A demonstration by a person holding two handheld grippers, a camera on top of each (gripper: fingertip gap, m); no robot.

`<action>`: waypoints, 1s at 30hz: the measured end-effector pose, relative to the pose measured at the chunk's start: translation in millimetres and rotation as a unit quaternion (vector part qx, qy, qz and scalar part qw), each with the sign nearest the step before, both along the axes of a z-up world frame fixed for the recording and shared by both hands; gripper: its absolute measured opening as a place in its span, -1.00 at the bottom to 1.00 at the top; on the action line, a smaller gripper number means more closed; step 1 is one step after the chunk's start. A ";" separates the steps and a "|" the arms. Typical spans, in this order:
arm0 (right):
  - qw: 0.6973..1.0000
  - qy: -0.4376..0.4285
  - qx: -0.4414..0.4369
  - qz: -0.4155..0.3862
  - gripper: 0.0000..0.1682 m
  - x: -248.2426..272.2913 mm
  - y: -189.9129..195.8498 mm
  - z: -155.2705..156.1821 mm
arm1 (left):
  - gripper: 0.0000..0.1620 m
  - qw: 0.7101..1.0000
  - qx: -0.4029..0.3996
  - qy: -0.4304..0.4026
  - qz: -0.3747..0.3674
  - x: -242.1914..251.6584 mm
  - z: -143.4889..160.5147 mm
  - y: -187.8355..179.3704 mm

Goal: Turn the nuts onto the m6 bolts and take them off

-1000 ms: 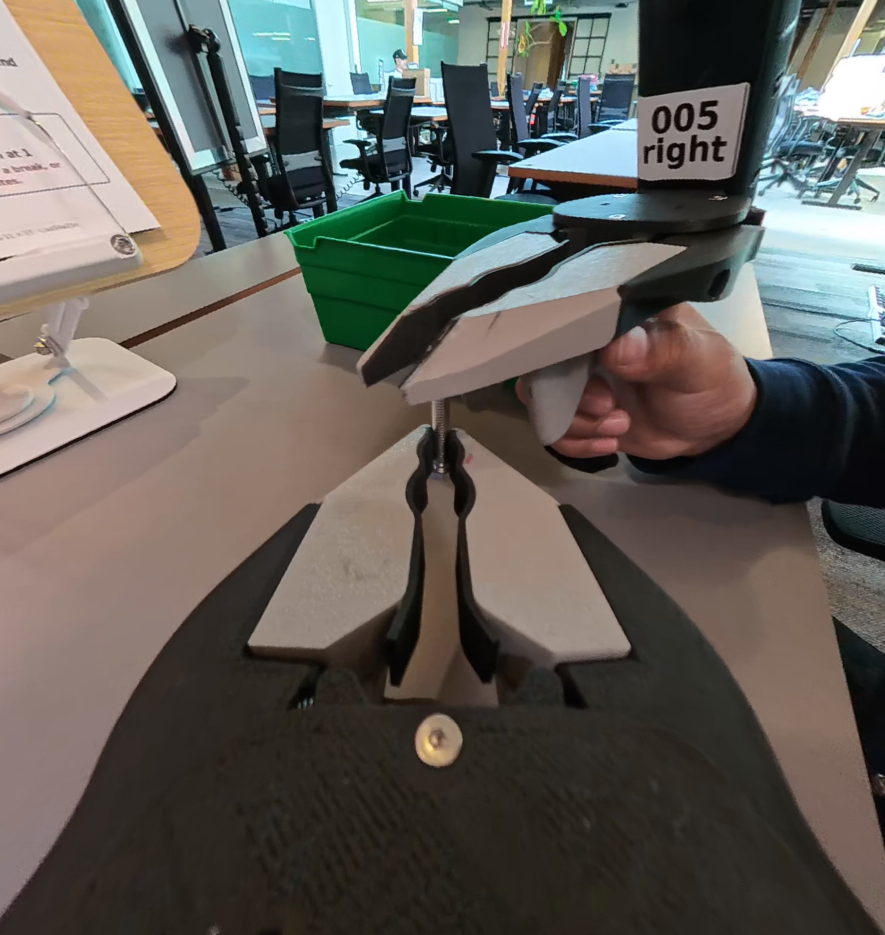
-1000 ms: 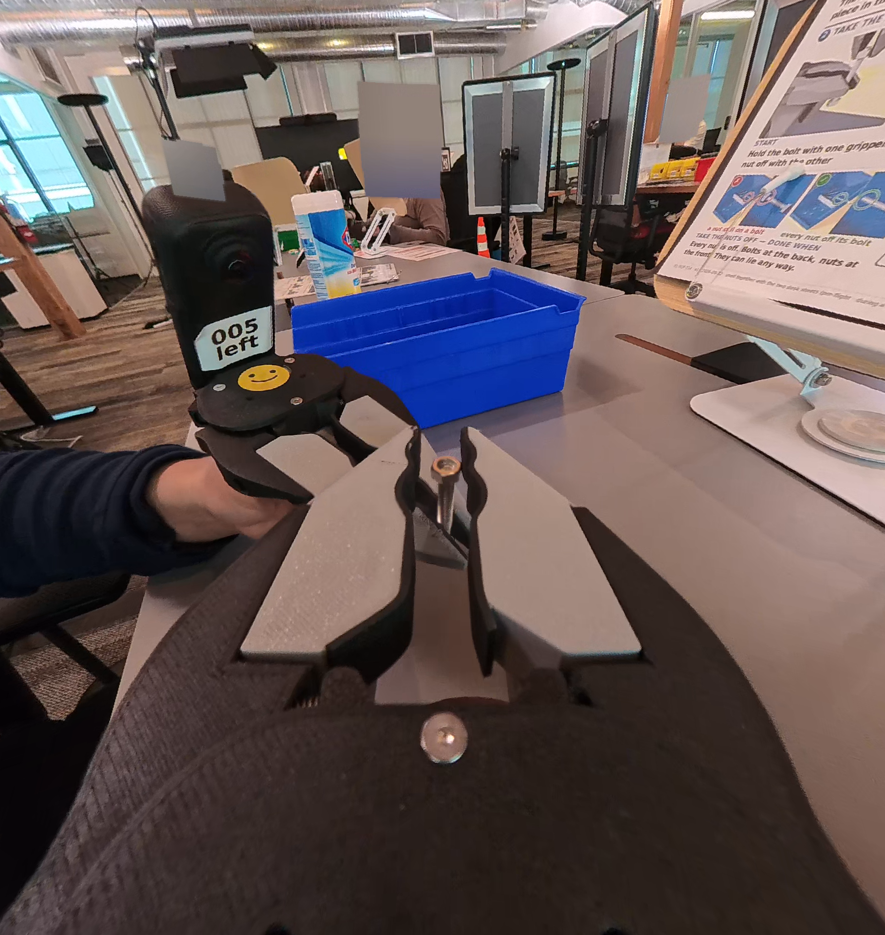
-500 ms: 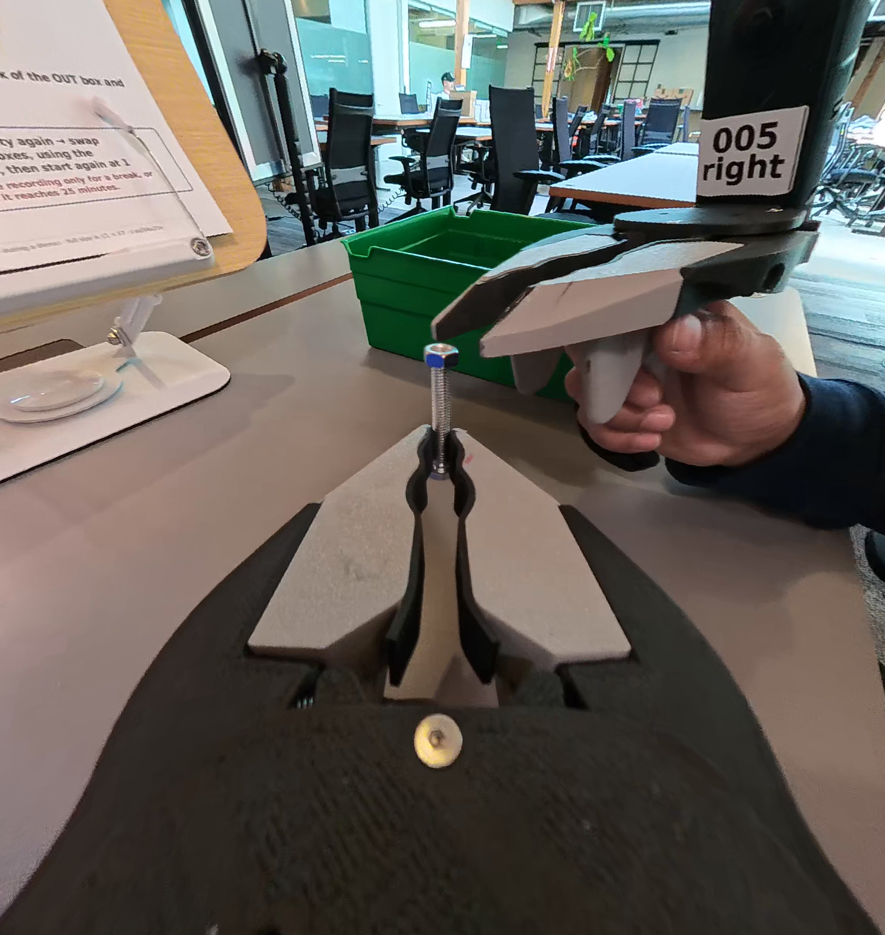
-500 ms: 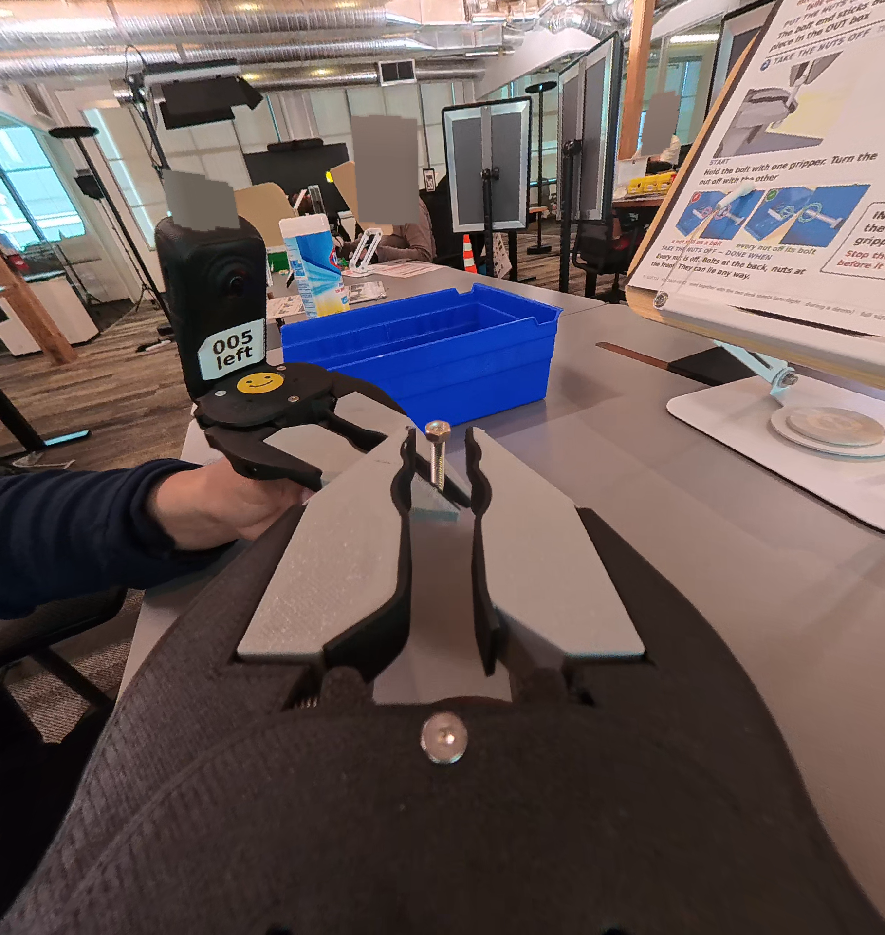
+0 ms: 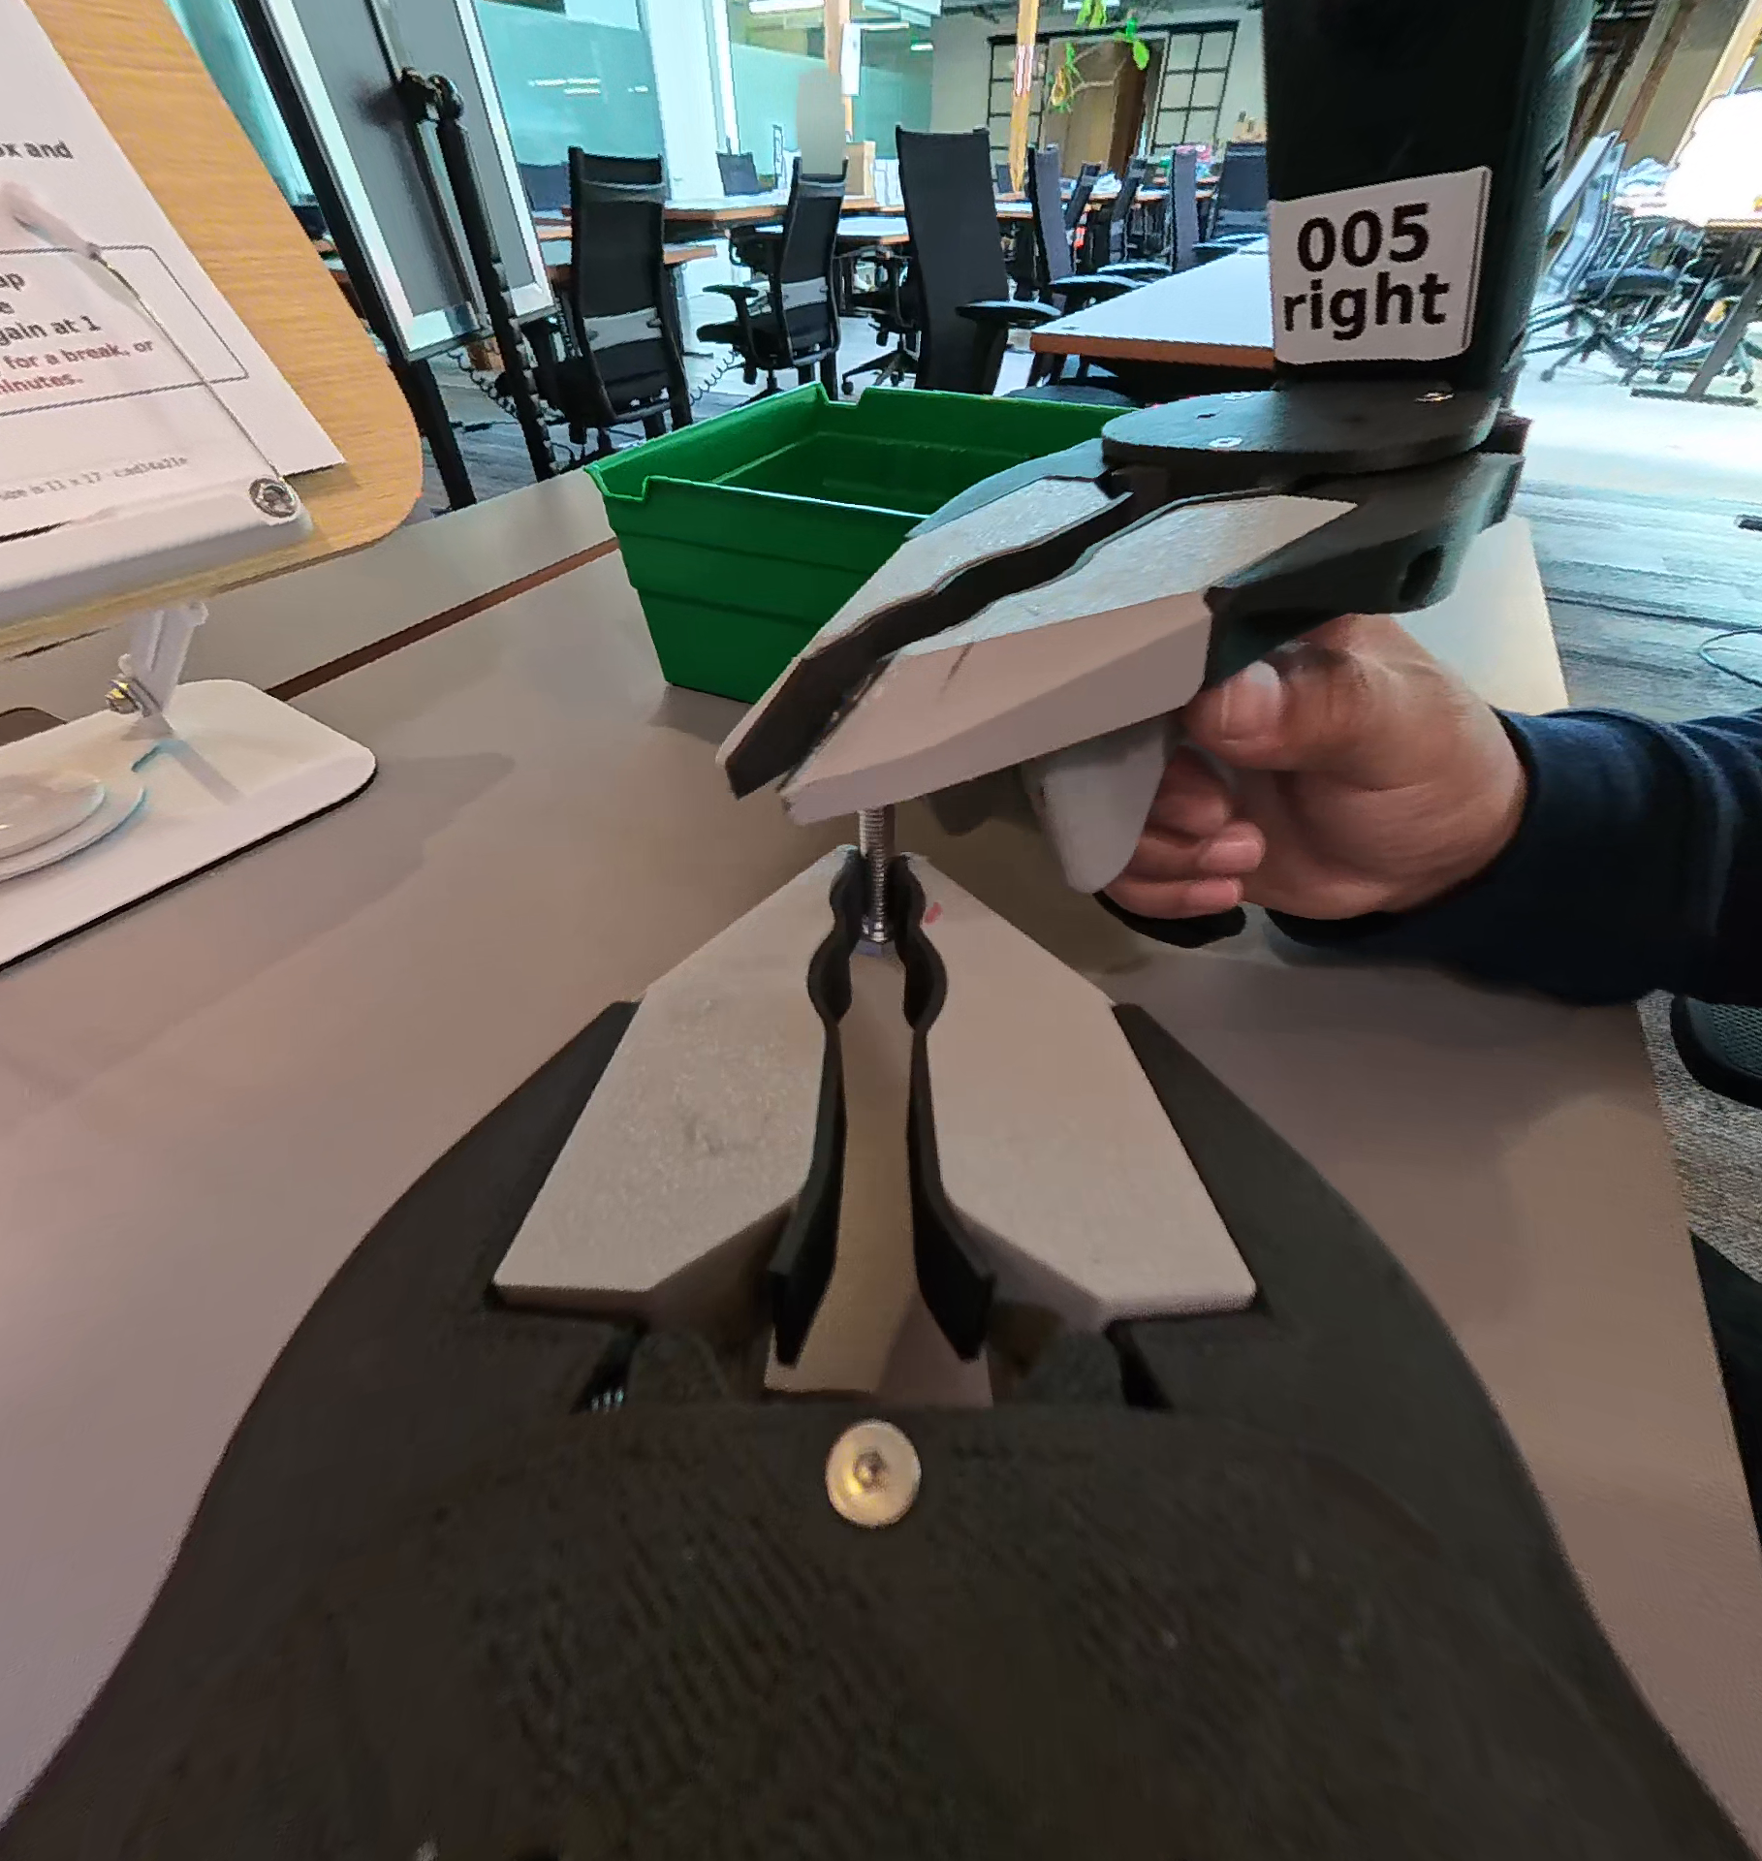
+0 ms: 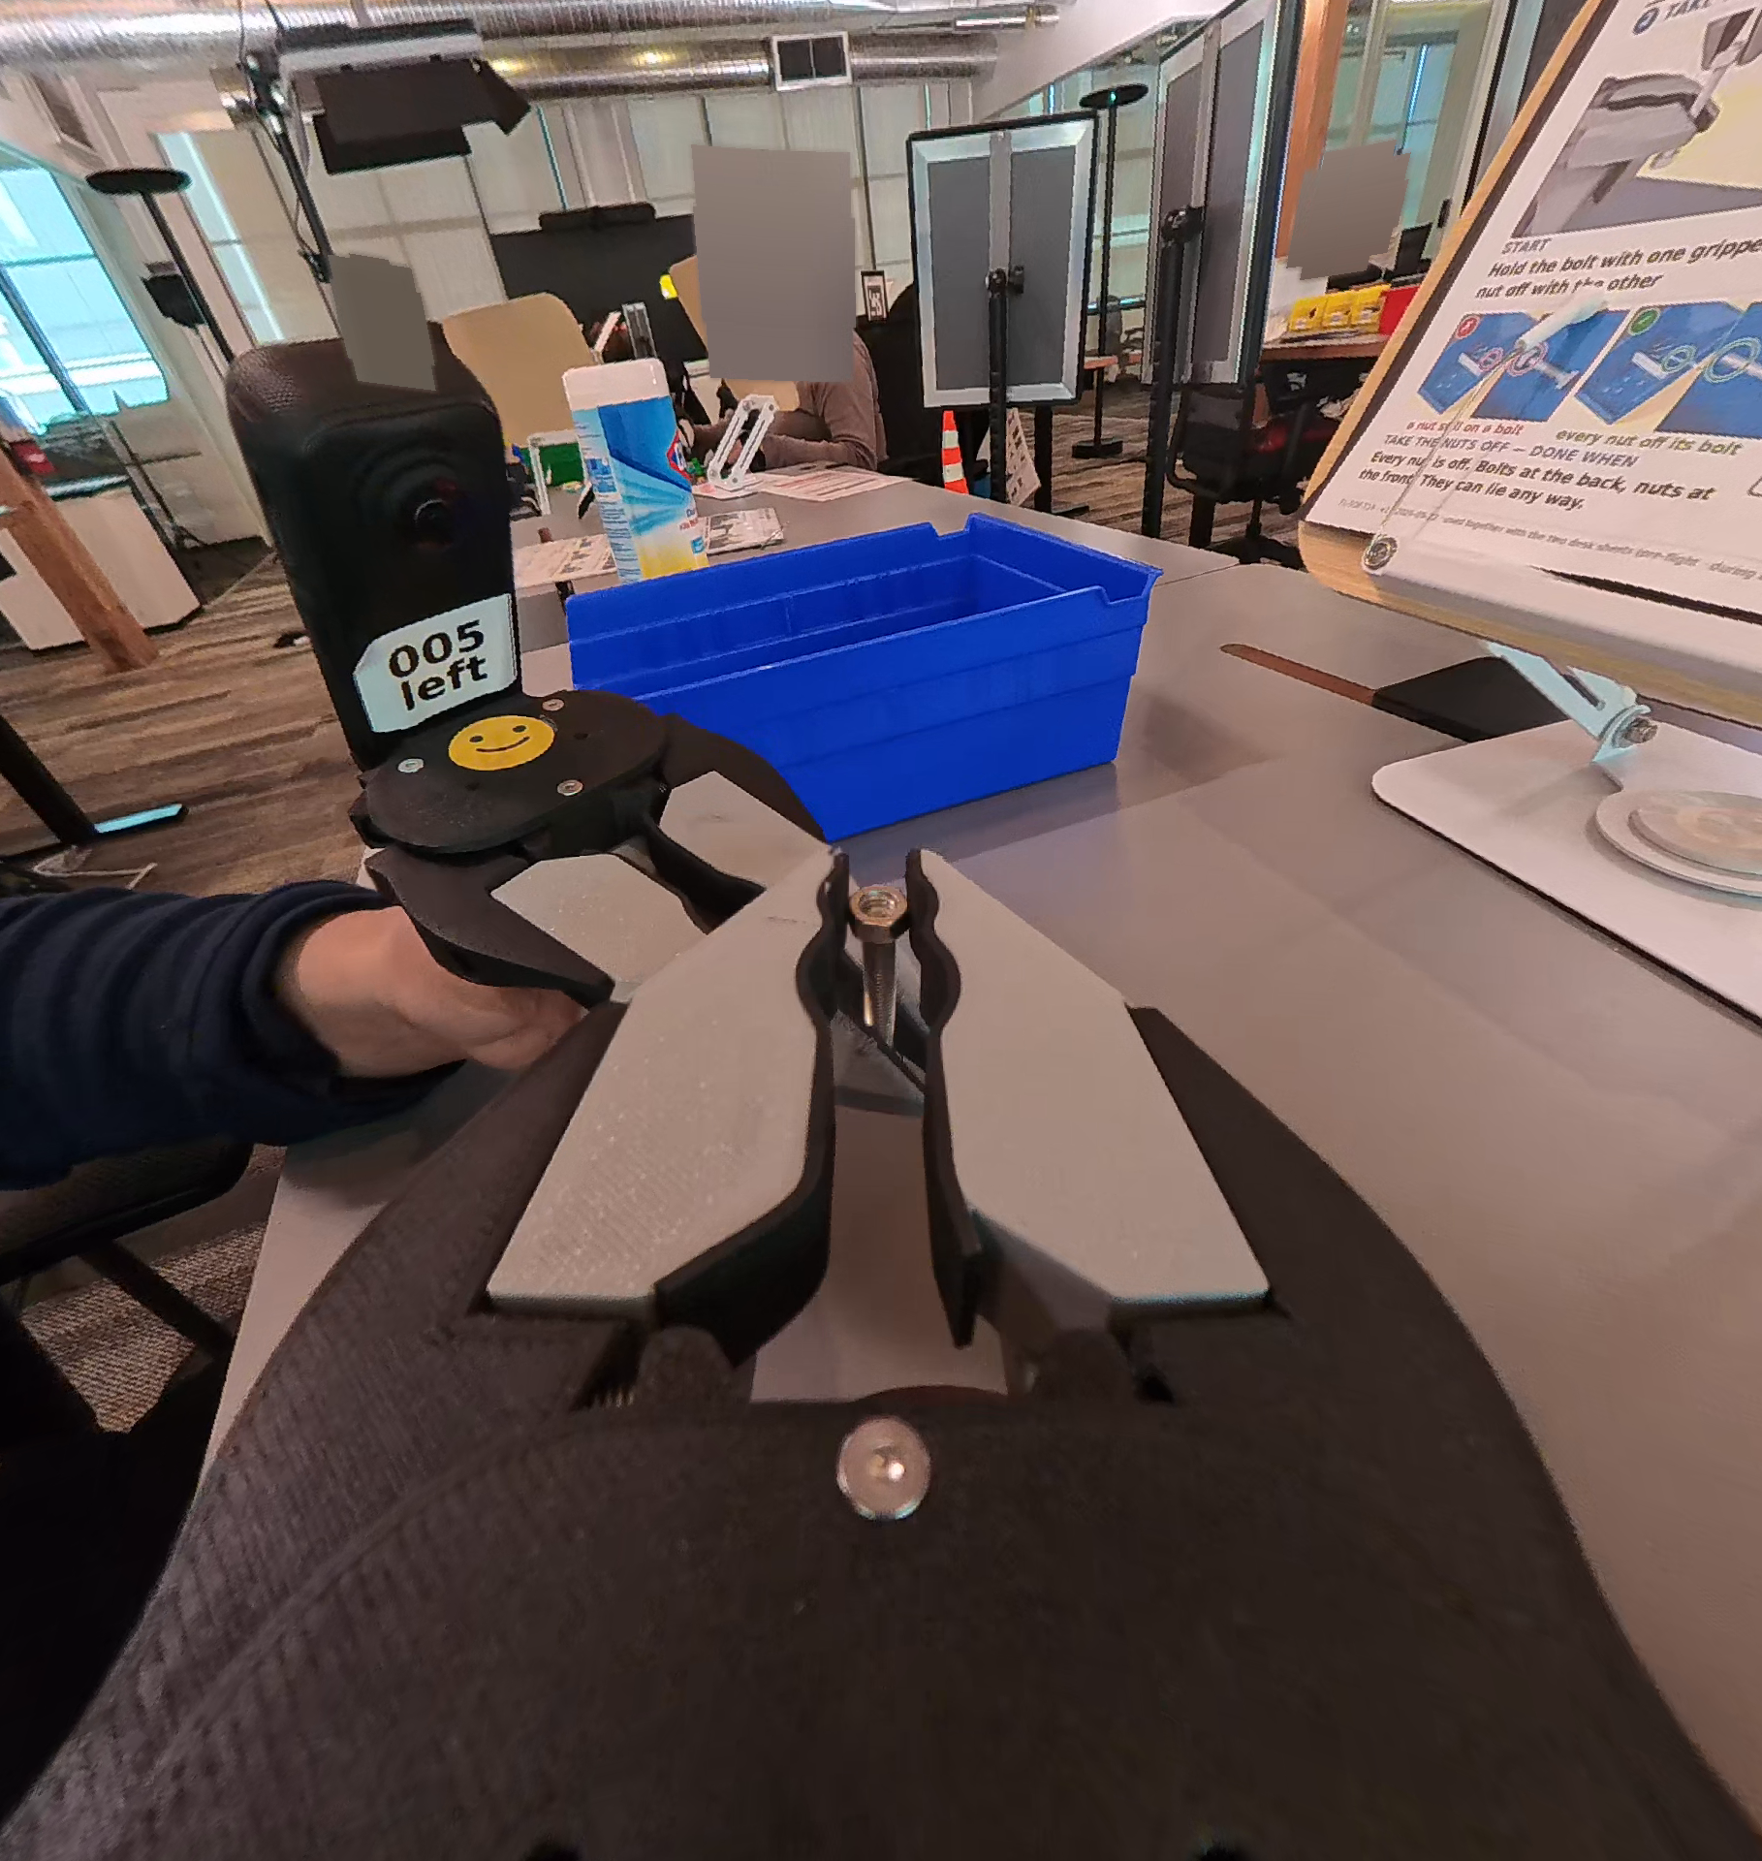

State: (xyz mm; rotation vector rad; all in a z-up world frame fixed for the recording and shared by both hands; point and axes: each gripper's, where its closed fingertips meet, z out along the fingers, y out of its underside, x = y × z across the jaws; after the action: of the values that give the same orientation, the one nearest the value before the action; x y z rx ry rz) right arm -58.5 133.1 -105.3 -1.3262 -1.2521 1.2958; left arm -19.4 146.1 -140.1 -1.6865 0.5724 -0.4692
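A silver M6 bolt (image 5: 872, 841) stands upright above the grey table. My left gripper (image 5: 875, 911) is shut on its lower end. My right gripper (image 5: 764, 783) comes in from the right, level over the bolt's top, and hides the nut in the left wrist view. In the right wrist view the hex nut (image 6: 872, 909) sits at the top of the bolt (image 6: 877, 982), between the fingertips of my right gripper (image 6: 874, 896), which close on its sides. A hand in a dark blue sleeve holds each gripper.
A green bin (image 5: 756, 564) stands behind the bolt on the table (image 5: 454, 906). A blue bin (image 6: 857, 705) stands on the far side. An instruction board on a white stand (image 5: 152, 765) is at the left, also in the right wrist view (image 6: 1612, 806). A wipes canister (image 6: 635, 483) is on another desk. The left gripper's tips are roughly 5 cm from the right gripper's.
One second ago my right gripper was on the nut. Half a second ago it was drawn back and wider, nut exposed. Now it is over the bolt top and closed on the nut.
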 end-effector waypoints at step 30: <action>1.000 0.016 -0.004 -0.011 -0.78 8.3 7.2 7.6 | -0.96 0.999 -0.004 -0.035 0.040 -22.9 4.6 8.0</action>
State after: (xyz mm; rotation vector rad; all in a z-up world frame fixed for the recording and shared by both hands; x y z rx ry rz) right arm -50.2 140.3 -97.7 -1.3169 -1.2084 1.3017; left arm -42.3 154.2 -135.5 -1.6875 0.4496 -0.4713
